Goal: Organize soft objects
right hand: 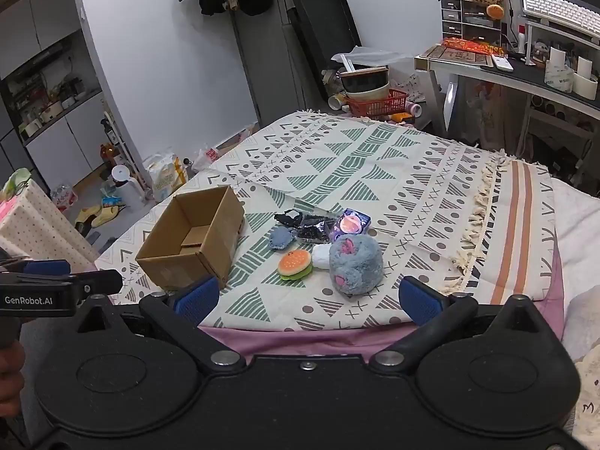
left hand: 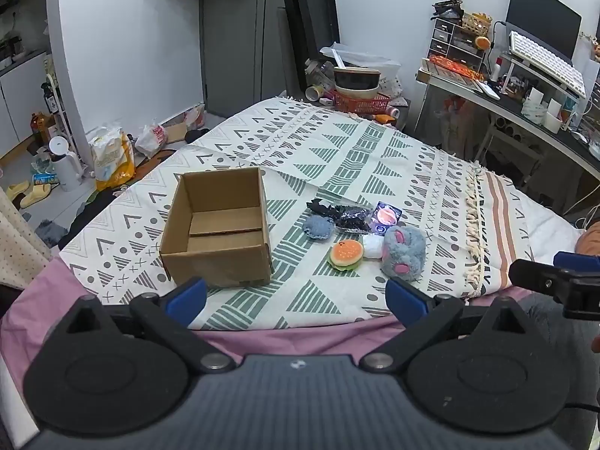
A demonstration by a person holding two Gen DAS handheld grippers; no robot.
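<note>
just past our two wide-open, empty grippers, we are facing the pile. our right gripper is hovering nearest the grey plush mouse, which is lying straight ahead of it, its long axis running away from us and one pink ear pointing back at us. our left gripper is sitting nearer the open cardboard box, left of the toys. beyond the mouse, the burger squishy, blue pouf and black lace piece are lying on the patterned blanket.
</note>
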